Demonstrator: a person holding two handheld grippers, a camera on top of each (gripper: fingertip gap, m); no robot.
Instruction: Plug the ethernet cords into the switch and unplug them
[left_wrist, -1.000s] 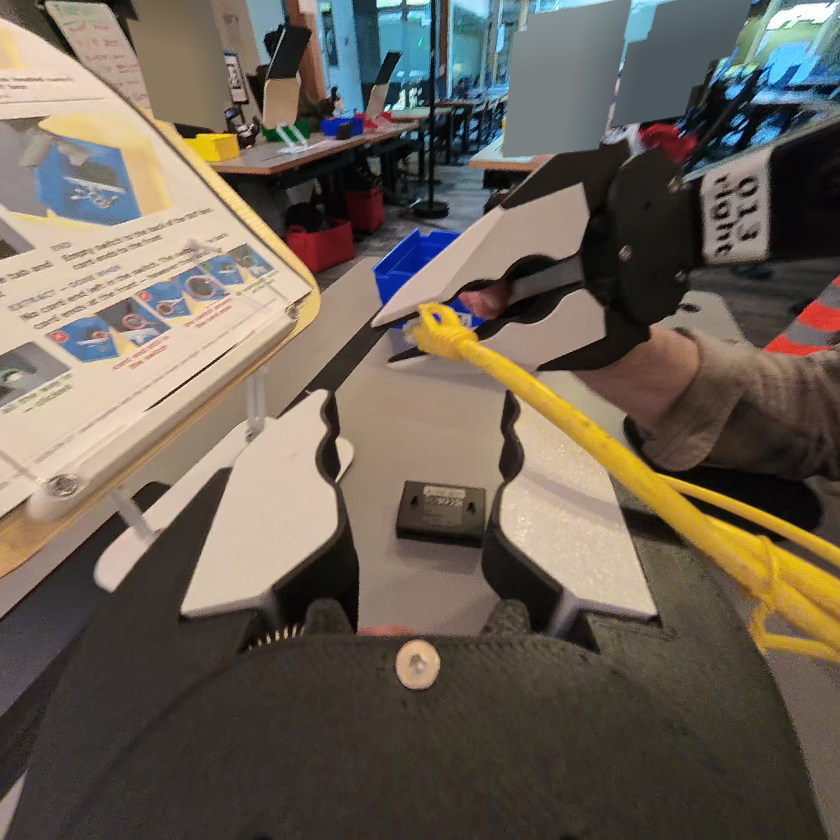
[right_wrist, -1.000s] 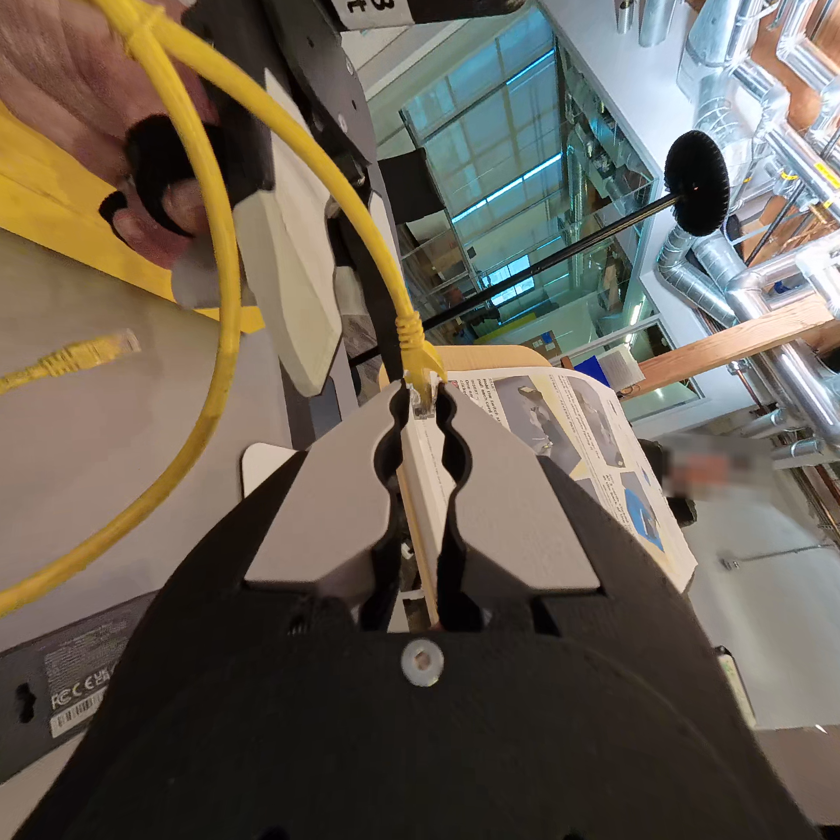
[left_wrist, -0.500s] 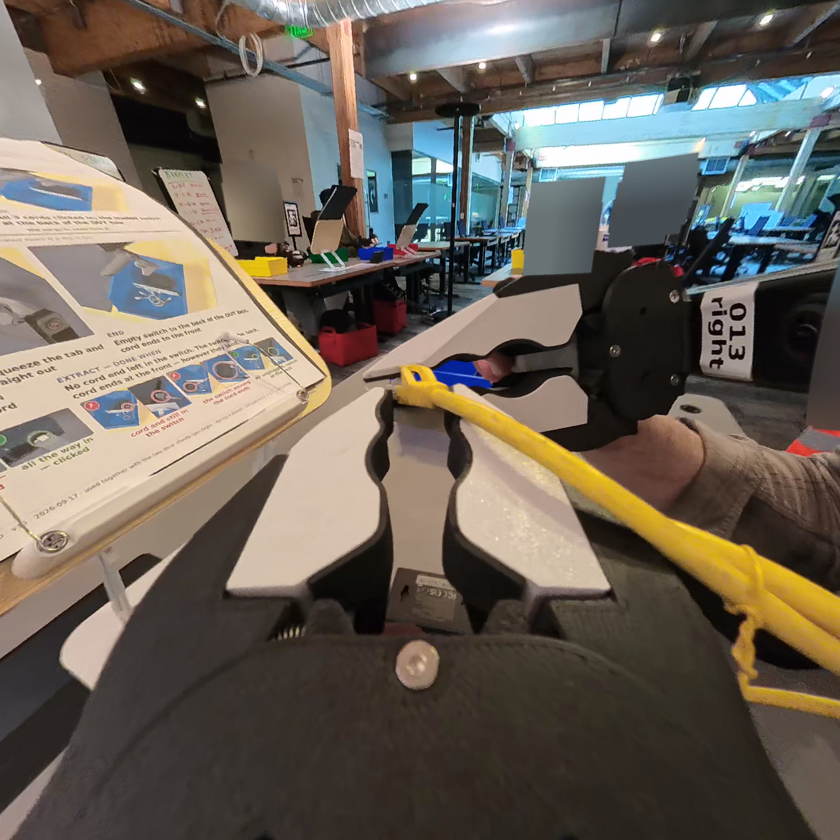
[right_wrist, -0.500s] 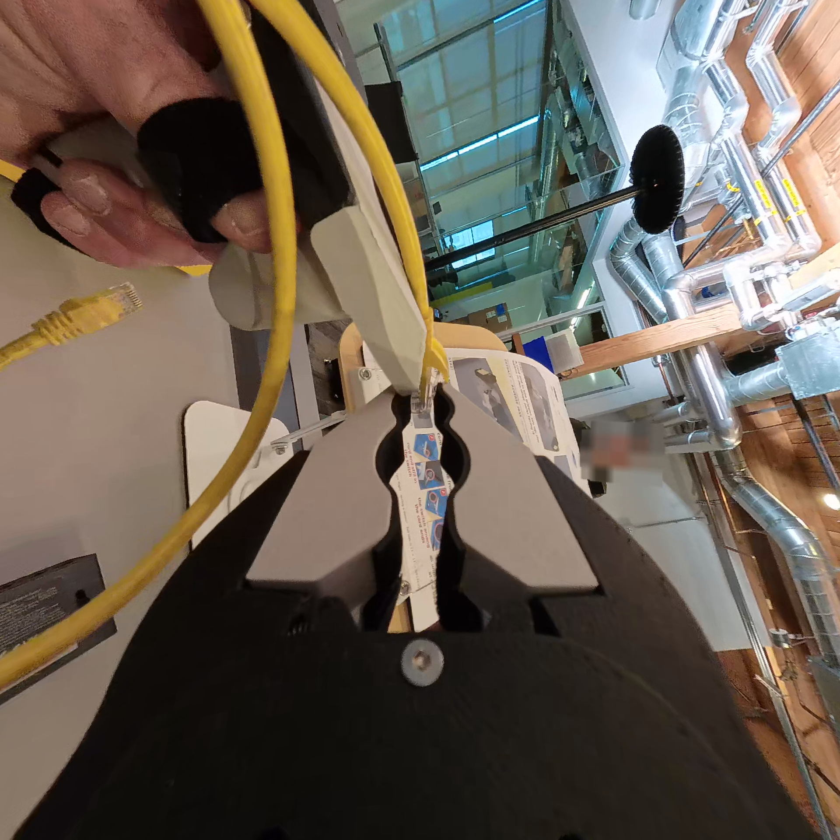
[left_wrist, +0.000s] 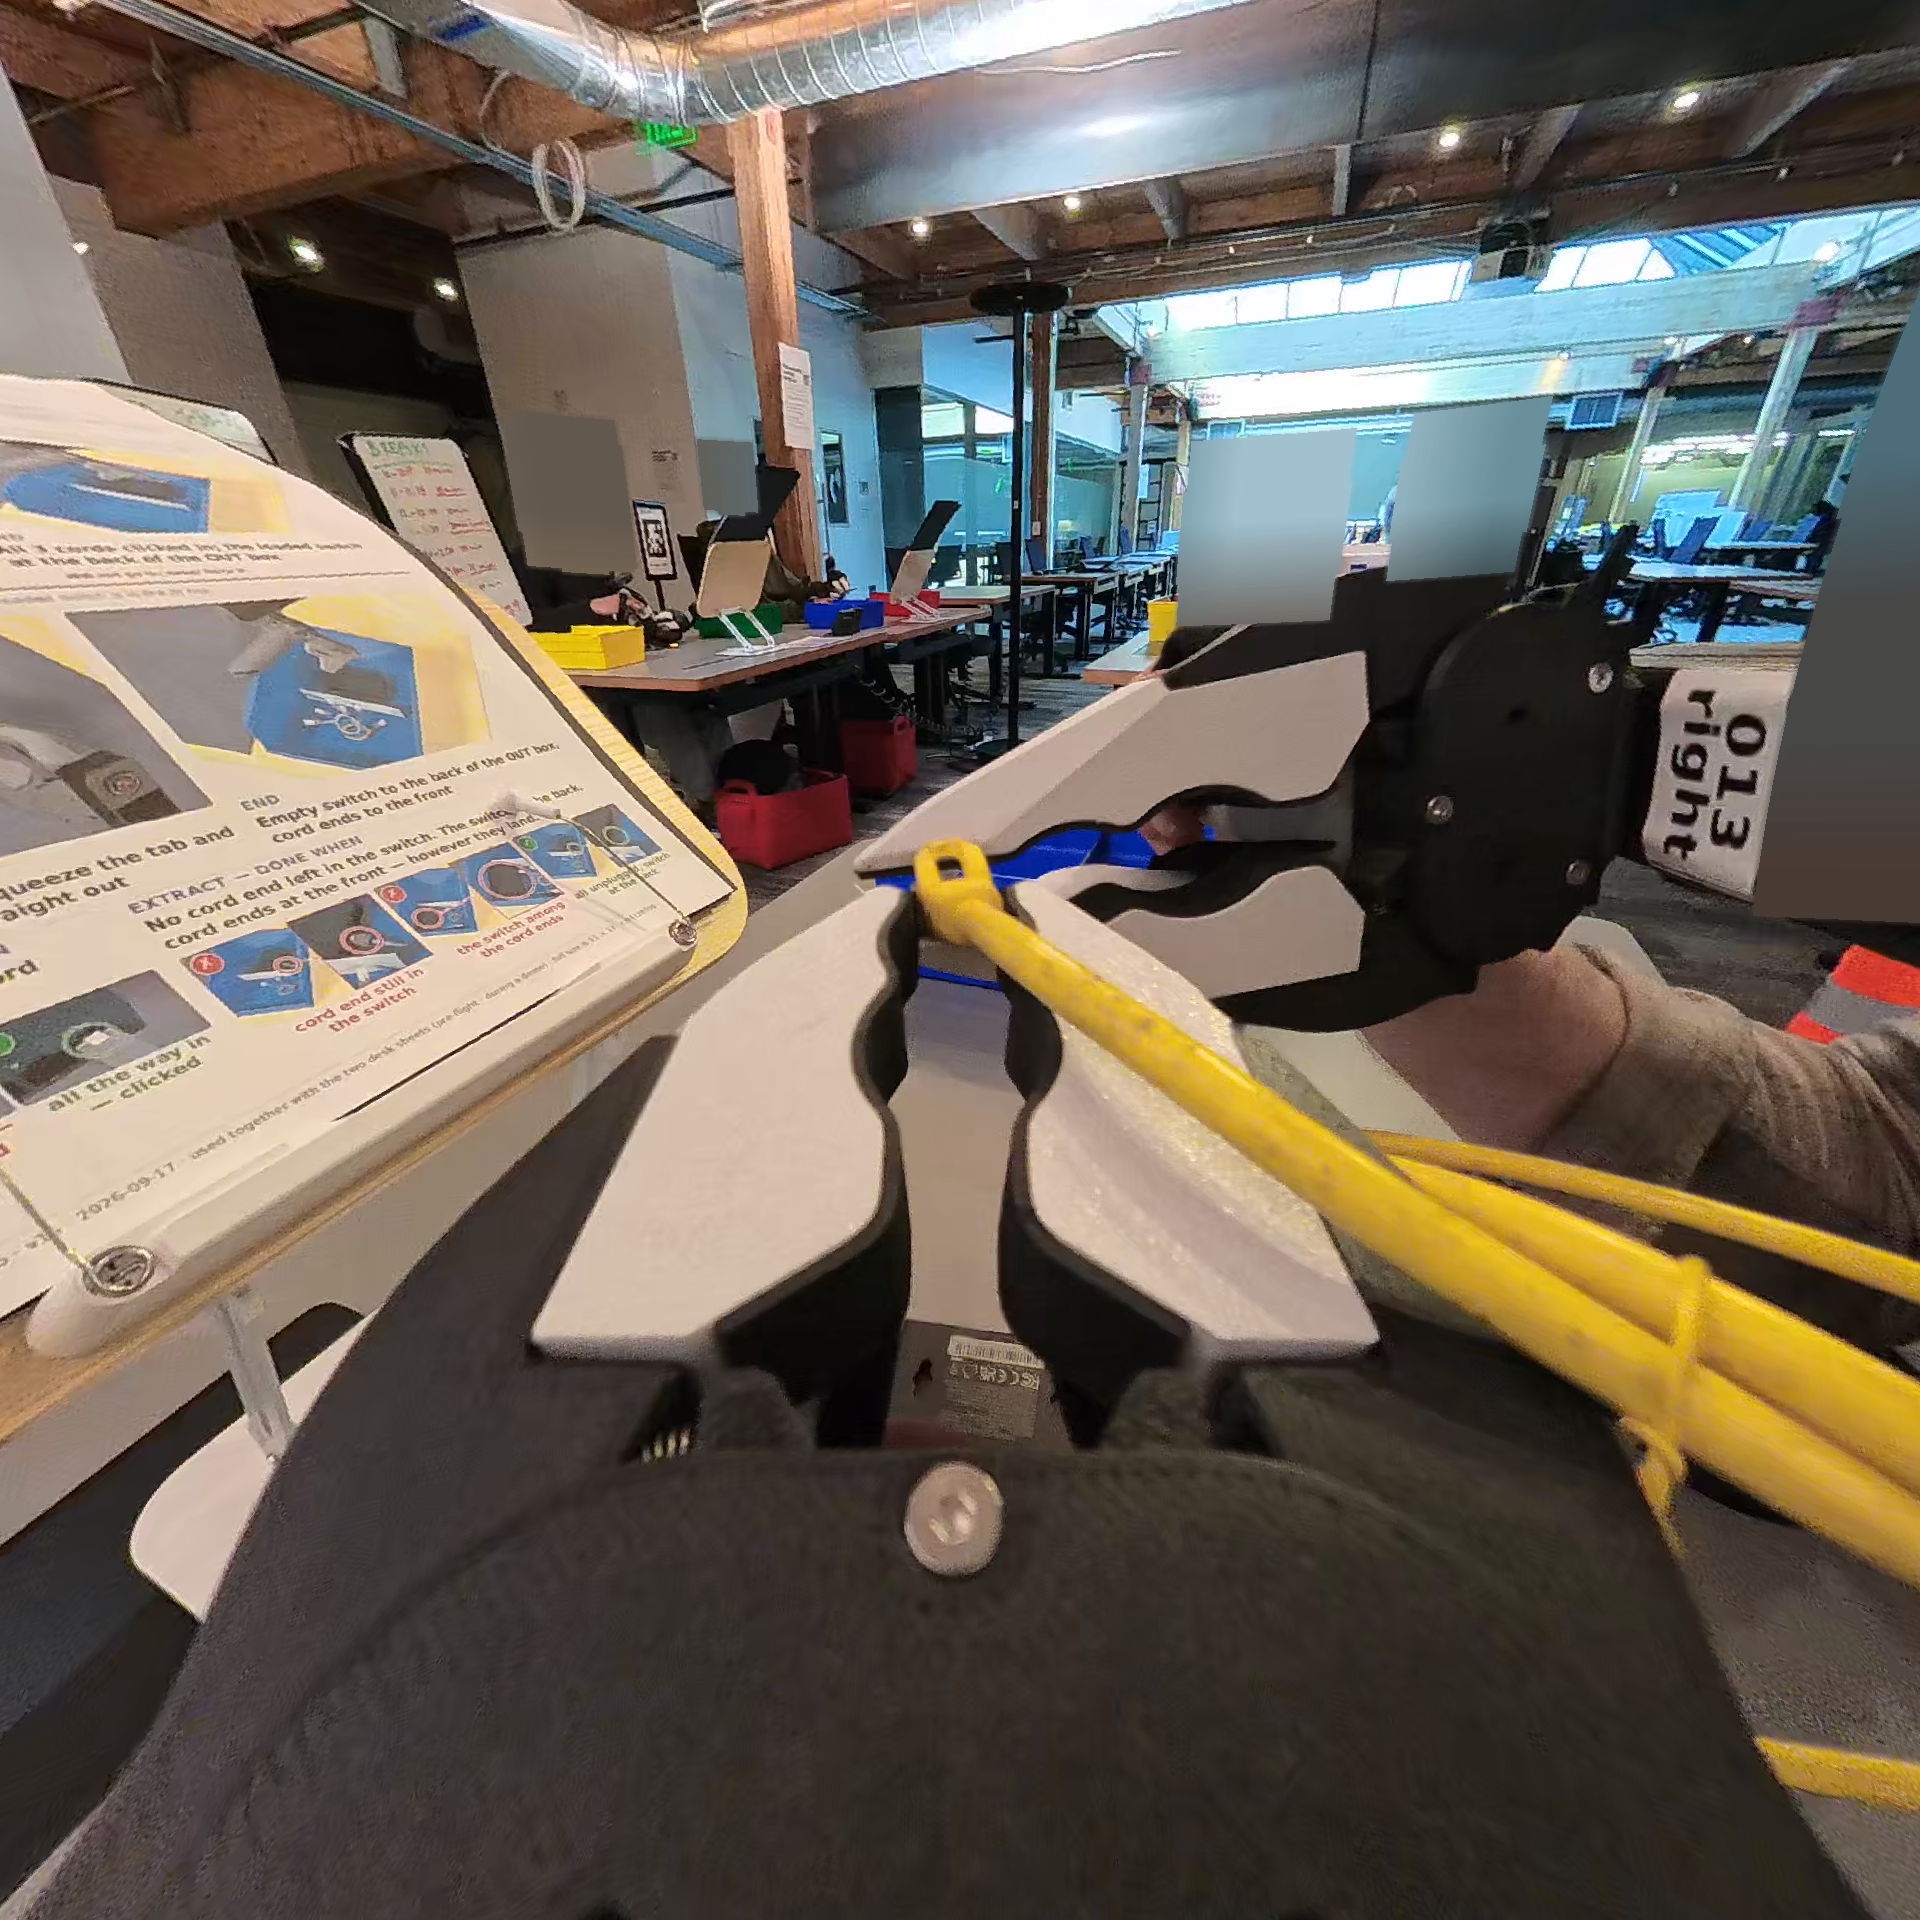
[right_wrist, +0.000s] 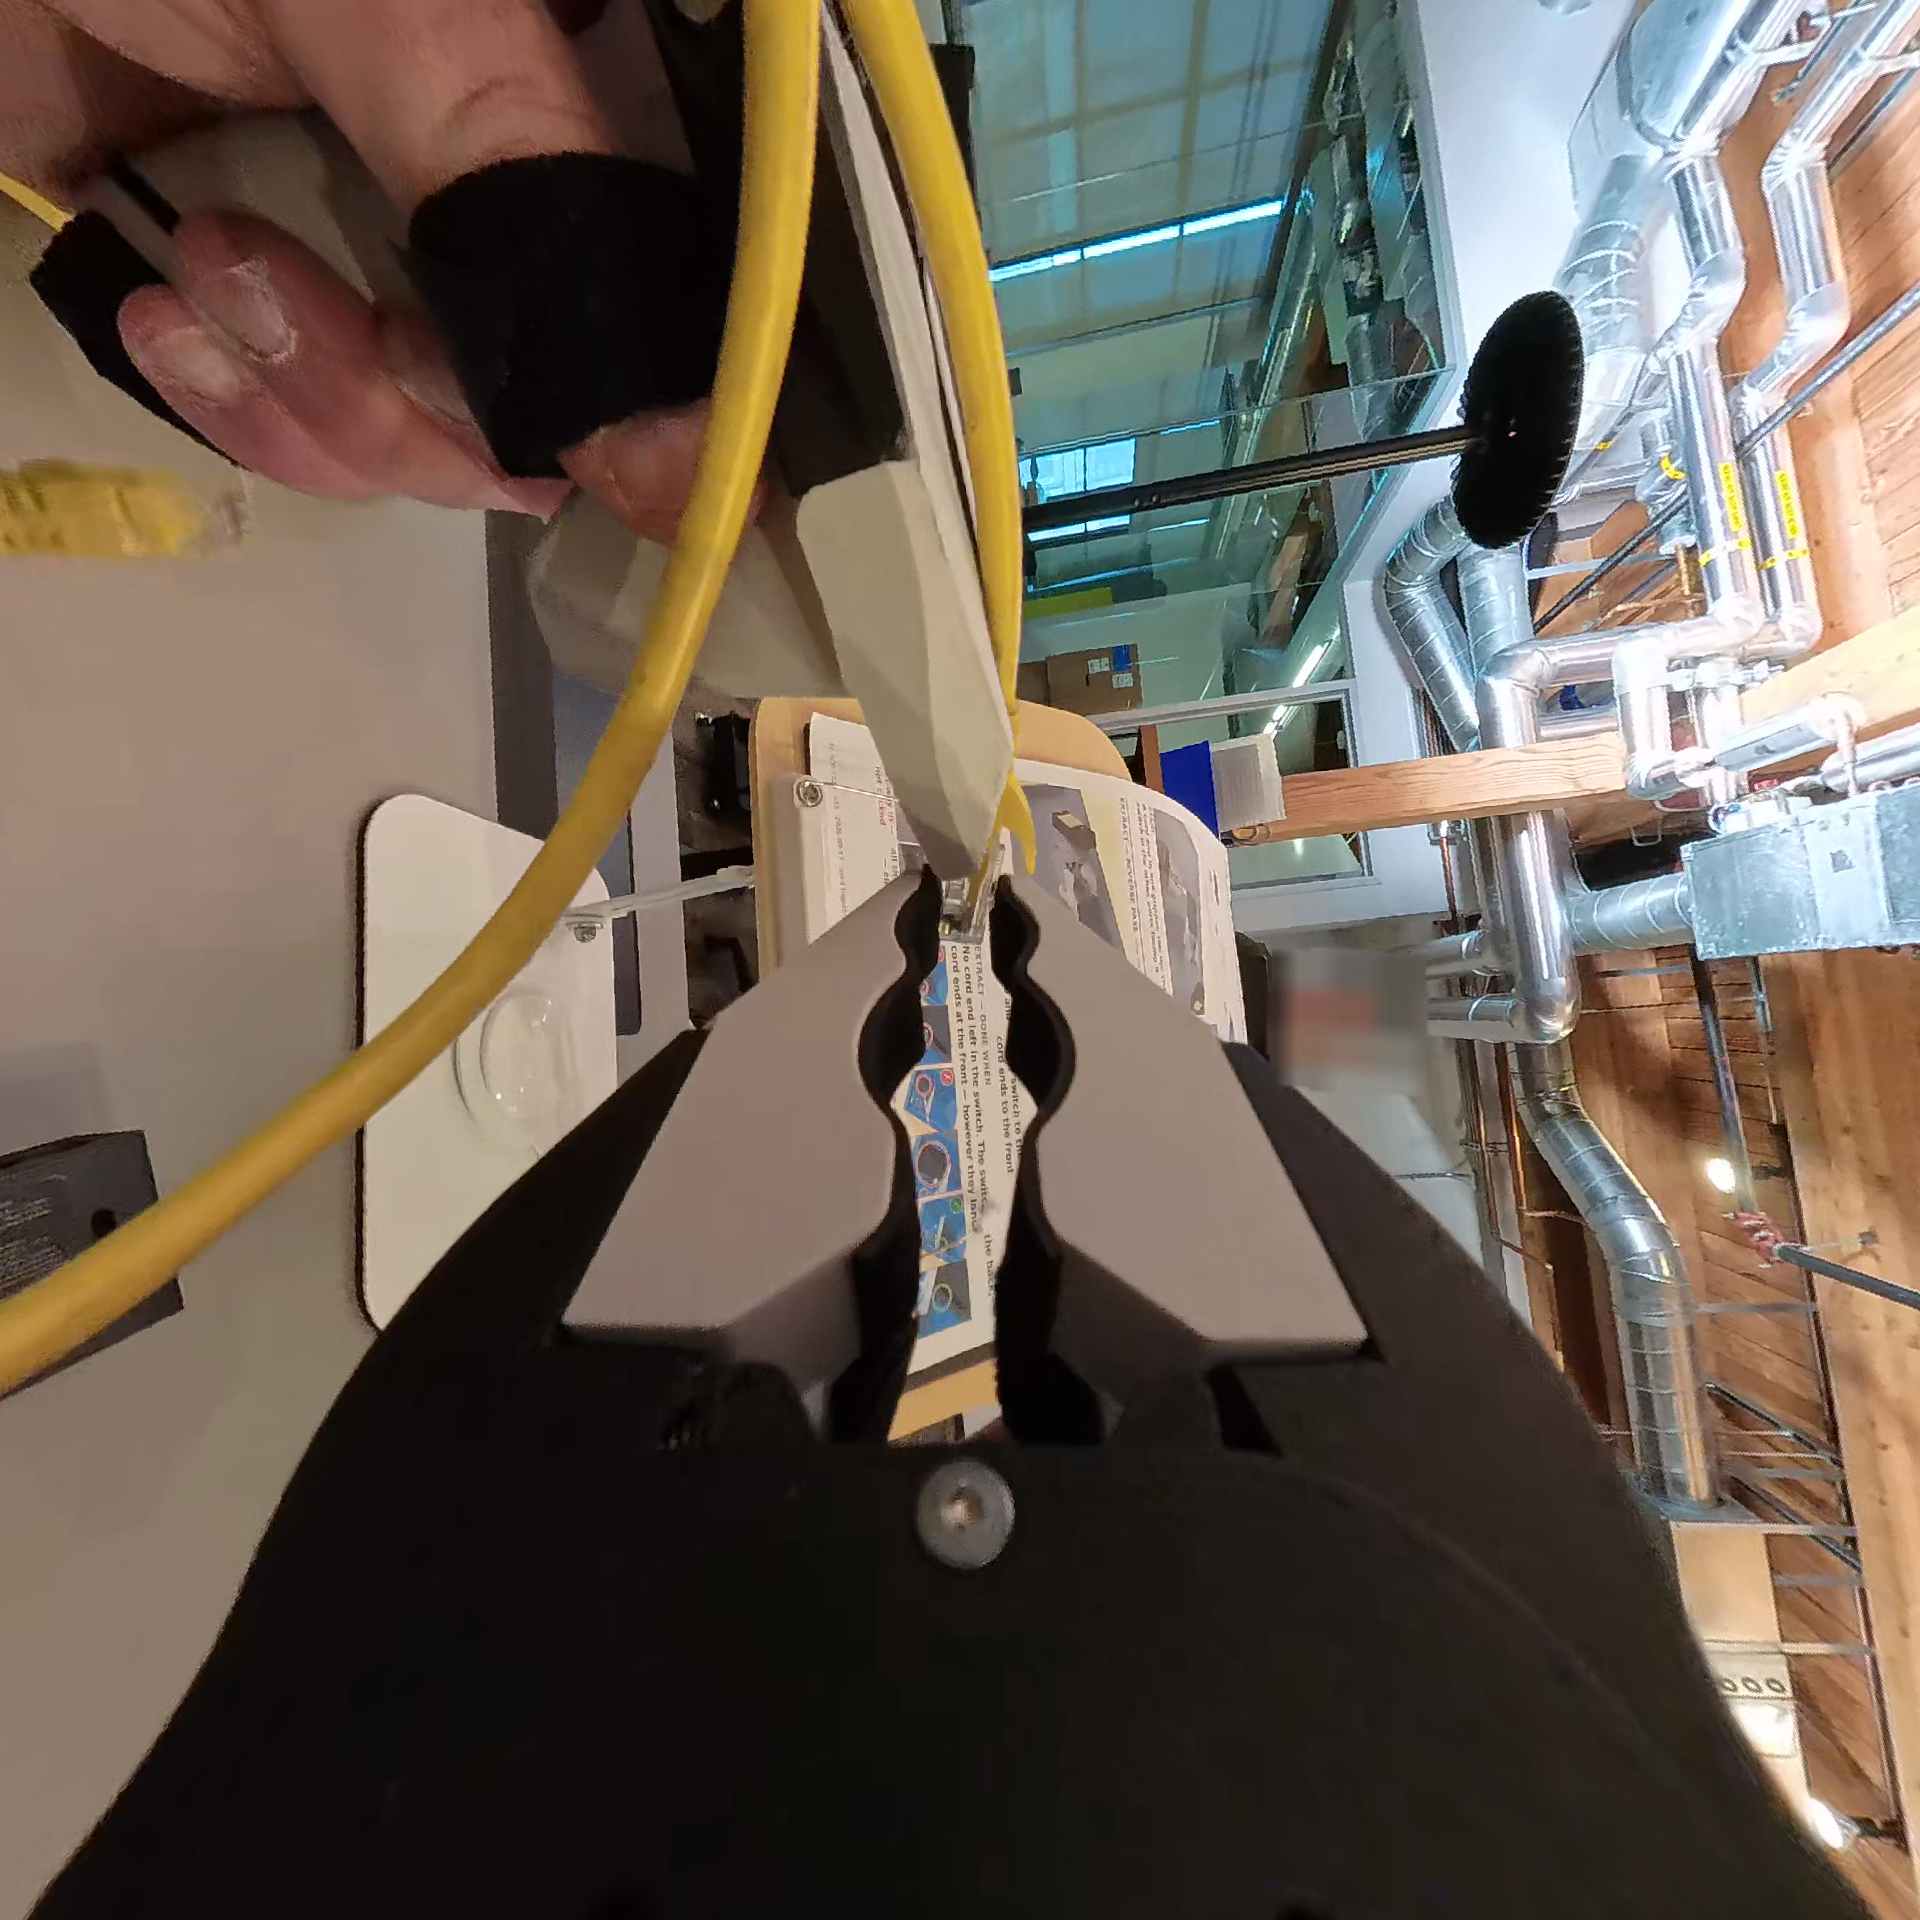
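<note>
A yellow ethernet cord (left_wrist: 1195, 1081) runs from a tied bundle (left_wrist: 1662, 1351) at the right up to its plug end (left_wrist: 948, 871). My left gripper (left_wrist: 961, 906) is closed around the cord just behind the plug. My right gripper (right_wrist: 971, 896) pinches the clear plug (right_wrist: 975, 902) at its tips, and it also shows in the left wrist view (left_wrist: 883, 862), coming in from the right. The two grippers meet tip to tip above the table. The black switch (left_wrist: 977, 1382) lies on the grey table below and also shows in the right wrist view (right_wrist: 62, 1236). Another yellow plug (right_wrist: 114, 509) lies loose on the table.
An instruction sheet on a wooden board (left_wrist: 312, 883) stands tilted at the left on a white base (right_wrist: 457, 1039). A blue bin (left_wrist: 1049, 857) sits behind the grippers. A person's sleeve (left_wrist: 1714, 1091) holds the right gripper, and a hand (right_wrist: 312, 260) holds the left one. Less than 4 cm separates the two grippers' tips.
My left gripper has risen from over the switch to the plug and closed its fingers around the cord. The right gripper has kept hold of the plug.
</note>
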